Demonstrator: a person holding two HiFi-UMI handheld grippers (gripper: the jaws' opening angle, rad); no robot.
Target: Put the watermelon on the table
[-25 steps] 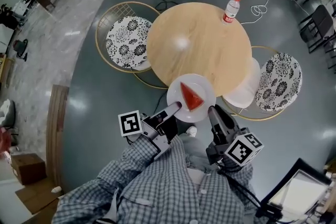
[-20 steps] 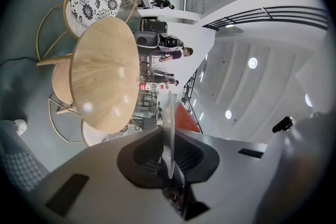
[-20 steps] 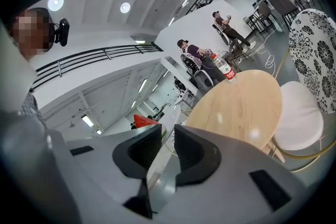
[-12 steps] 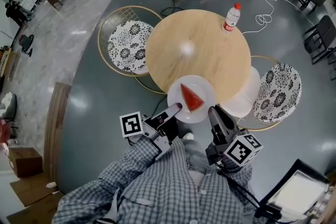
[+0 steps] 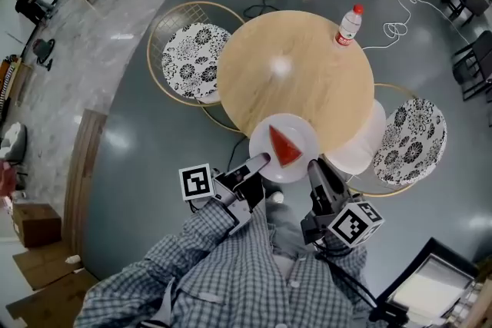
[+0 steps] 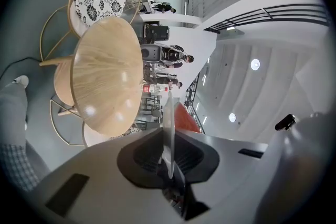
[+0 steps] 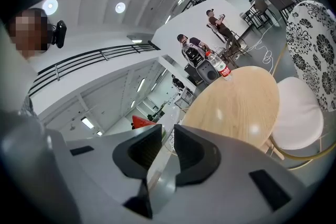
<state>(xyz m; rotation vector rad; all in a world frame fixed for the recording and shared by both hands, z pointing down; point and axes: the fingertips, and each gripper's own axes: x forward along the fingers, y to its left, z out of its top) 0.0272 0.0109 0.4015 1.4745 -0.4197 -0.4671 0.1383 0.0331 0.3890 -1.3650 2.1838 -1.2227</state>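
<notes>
The left gripper (image 5: 260,160) and right gripper (image 5: 314,165) each pinch the plate (image 5: 304,133) rim in their fingers — tilt it while lowering to the table (image 5: 300,65) and the watermelon (image 5: 284,147) could slide off.

Both arms in checked sleeves (image 5: 201,257) reach forward from body, side by side, elbows bent. Left gripper (image 5: 261,159) points level, its marker cube (image 5: 196,181) on outer side; jaws nearly together, clamped on thin rim of plate (image 5: 261,136), seen edge-on in left gripper view. Right gripper (image 5: 314,164) tilts slightly downward, jaws pinching opposite rim.
</notes>
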